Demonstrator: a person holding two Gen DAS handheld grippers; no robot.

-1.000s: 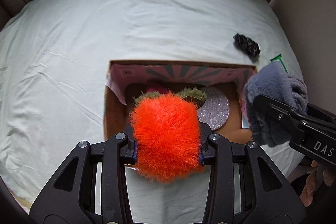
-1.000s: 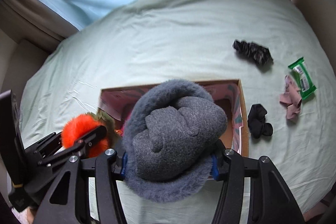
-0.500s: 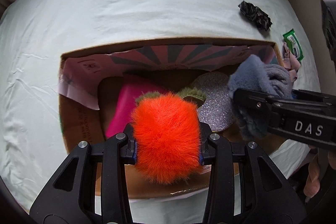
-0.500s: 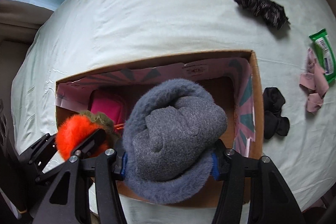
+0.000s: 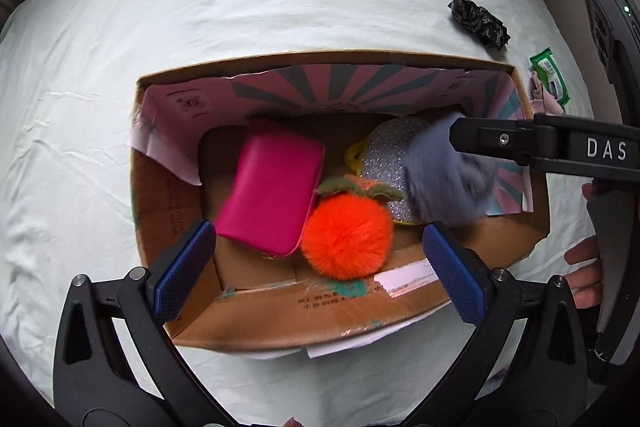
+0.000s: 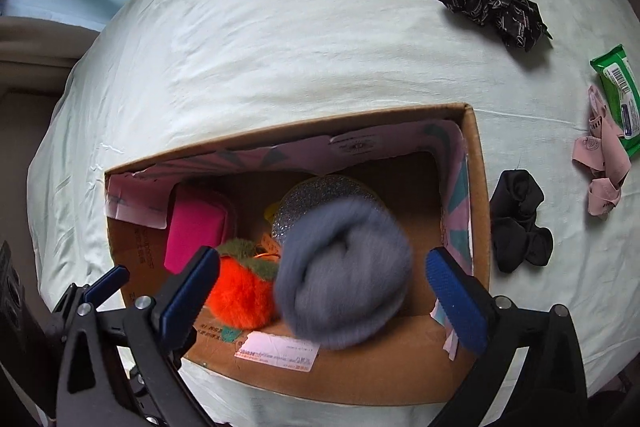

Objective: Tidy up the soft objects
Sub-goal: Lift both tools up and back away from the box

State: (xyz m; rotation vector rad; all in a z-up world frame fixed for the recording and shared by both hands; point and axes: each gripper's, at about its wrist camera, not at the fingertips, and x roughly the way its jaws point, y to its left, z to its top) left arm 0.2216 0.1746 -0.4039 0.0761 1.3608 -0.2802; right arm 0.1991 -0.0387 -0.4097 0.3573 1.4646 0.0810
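Both tongs just sprang open, nothing pinched. Left gripper [image 5: 320, 267] spread: orange pompom [image 5: 346, 237] now in cardboard box [image 5: 312, 327]. Right gripper [image 6: 322, 291] spread: grey fleece roll [image 6: 344, 271] blurred, apparently dropping in. Black scrunchie [image 6: 518, 223] outside, right, remains.

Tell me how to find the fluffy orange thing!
Look on the pale green bed sheet for the open cardboard box. Inside, near its front wall, sits the fluffy orange ball, between a pink pouch and a grey fuzzy bundle. It alone is bright orange, with green leaves on top.
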